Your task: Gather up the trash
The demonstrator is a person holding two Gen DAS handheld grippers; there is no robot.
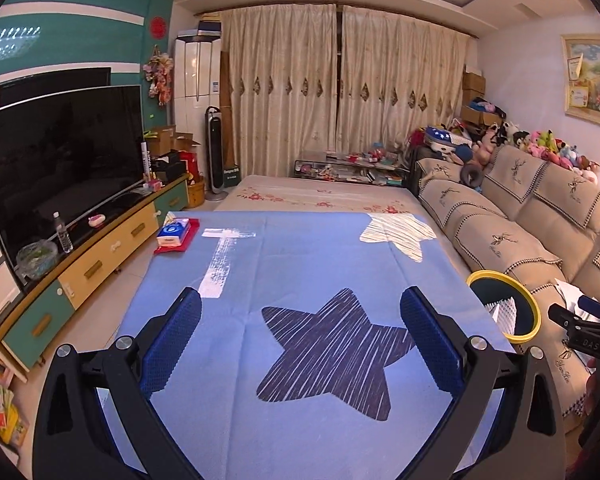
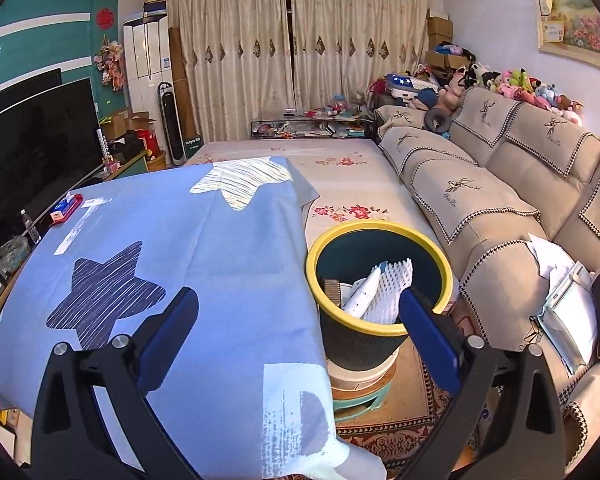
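1. The trash sits in the bin (image 2: 380, 280), a dark bin with a yellow rim standing on a low stool between the table and the sofa (image 2: 500, 200). Inside lie a white bumpy foam sheet (image 2: 396, 280), a white carton-like piece and a bit of corrugated card.
2. The blue cloth (image 1: 300, 264) over the table looks clear of trash; only a tissue pack (image 1: 174, 232) on a red tray rests at its far left corner.
3. The left gripper (image 1: 300, 312) hangs above the cloth with jaws wide and nothing between them.
4. The right gripper (image 2: 298, 308) is over the table edge and bin rim, jaws spread wide and empty; the foam behind its right finger lies in the bin, not in the grip.
5. My judgement: collecting is nearly or fully done. Papers and a foil bag (image 2: 568, 308) on the sofa may be left, though I cannot tell whether they count as trash.
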